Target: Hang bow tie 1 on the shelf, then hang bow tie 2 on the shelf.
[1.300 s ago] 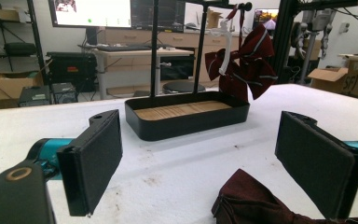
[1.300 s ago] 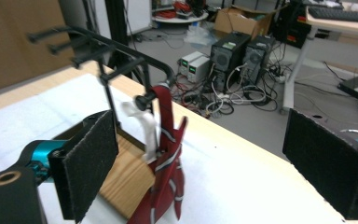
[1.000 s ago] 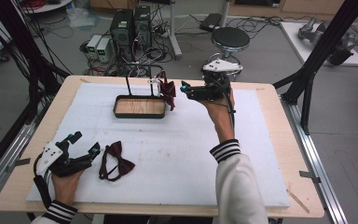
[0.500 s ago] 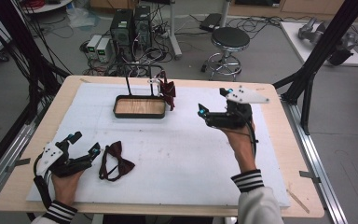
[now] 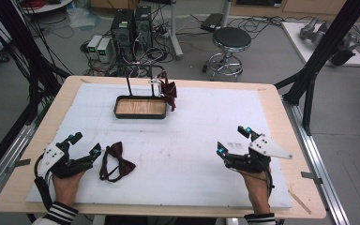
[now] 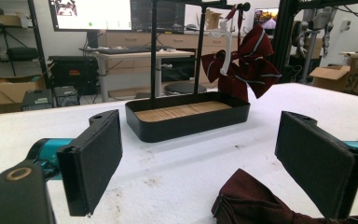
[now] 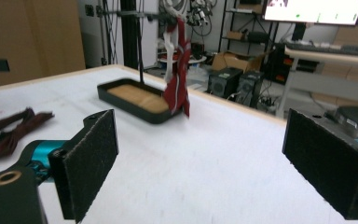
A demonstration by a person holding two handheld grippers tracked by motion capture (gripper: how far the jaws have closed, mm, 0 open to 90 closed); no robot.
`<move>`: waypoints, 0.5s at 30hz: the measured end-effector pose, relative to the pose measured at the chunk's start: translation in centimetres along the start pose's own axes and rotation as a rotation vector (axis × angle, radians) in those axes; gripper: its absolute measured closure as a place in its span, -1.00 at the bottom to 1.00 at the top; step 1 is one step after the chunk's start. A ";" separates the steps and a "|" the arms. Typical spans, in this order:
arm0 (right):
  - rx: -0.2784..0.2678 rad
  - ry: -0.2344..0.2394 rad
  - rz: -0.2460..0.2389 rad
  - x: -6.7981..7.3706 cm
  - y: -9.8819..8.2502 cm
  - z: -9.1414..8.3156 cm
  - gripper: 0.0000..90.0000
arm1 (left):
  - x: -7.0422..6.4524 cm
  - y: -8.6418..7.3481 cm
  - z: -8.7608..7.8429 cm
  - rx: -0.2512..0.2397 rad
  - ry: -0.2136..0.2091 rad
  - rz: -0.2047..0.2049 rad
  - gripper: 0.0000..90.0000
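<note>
Light wooden table (image 5: 281,101) topped by a white foam sheet (image 5: 192,140) that covers nearly all of it; bare wood shows as a border.

Black shallow rectangular tray with a wooden floor (image 5: 140,107) sits on the sheet toward 11 o'clock from centre. Two thin black uprights (image 5: 128,86) rise from its far edge; in the left gripper view they join a crossbar (image 6: 191,3) overhead.

Dark red bow tie with pale stripes (image 5: 169,91) hangs from that bar at the tray's right end, on a white hanger piece (image 6: 223,51). It dangles over the tray's right corner; the right gripper view shows its lower tip (image 7: 179,100) just above the rim.

Second bow tie, plain dark maroon with a looped strap (image 5: 116,161), lies flat on the sheet at about 8 o'clock, well apart from the tray.

Left claw (image 5: 85,145), held in the person's left hand (image 5: 66,183), rests at 8 o'clock, just beside the maroon tie and not touching it. Jaws stand wide, nothing between them; a fold of the tie (image 6: 256,200) lies low near the right-hand jaw in its own view.

Right claw (image 5: 232,140), in the right hand (image 5: 257,185), sits at 4 o'clock over bare sheet, well apart from both ties. Jaws wide, empty.
</note>
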State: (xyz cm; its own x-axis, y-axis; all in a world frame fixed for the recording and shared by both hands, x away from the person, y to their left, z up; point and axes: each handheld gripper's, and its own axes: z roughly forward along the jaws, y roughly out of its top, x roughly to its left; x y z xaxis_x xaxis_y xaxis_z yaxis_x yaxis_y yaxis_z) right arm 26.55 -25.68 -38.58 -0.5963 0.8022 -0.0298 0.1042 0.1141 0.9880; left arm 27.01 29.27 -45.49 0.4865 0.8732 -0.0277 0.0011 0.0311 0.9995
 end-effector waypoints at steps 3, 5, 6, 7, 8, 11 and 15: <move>0.003 -0.010 0.000 0.0 -1.7 -0.7 -0.79 | 0.0 0.0 0.0 0.002 0.001 0.002 -0.66; -0.015 -0.023 0.016 0.0 -2.8 -1.2 -0.79 | 0.0 0.0 0.0 0.002 0.002 0.003 -0.66; -0.023 -0.018 0.029 0.1 -3.2 -1.4 -0.79 | 0.0 0.0 0.0 0.002 0.002 0.003 -0.66; -0.025 -0.021 0.026 0.1 -3.5 -1.5 -0.79 | 0.0 0.0 0.0 0.002 0.002 0.001 -0.66; -0.022 -0.026 0.024 0.1 -3.8 -1.6 -0.79 | 0.0 0.0 0.1 0.006 0.001 -0.004 -0.66; -0.028 -0.021 0.027 0.1 -4.1 -1.5 -0.79 | 0.1 0.0 0.1 0.008 0.005 -0.013 -0.67; -0.028 -0.020 0.036 0.1 -4.4 -1.3 -0.79 | 0.0 0.0 0.0 0.001 0.007 -0.009 -0.67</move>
State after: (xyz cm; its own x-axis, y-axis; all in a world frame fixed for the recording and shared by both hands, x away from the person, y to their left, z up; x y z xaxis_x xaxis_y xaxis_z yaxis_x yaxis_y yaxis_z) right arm 25.03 -26.87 -42.75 -0.5769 0.8168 0.0035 0.1033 0.0688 0.9923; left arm 27.06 29.30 -45.47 0.4806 0.8762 -0.0369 0.0067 0.0384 0.9992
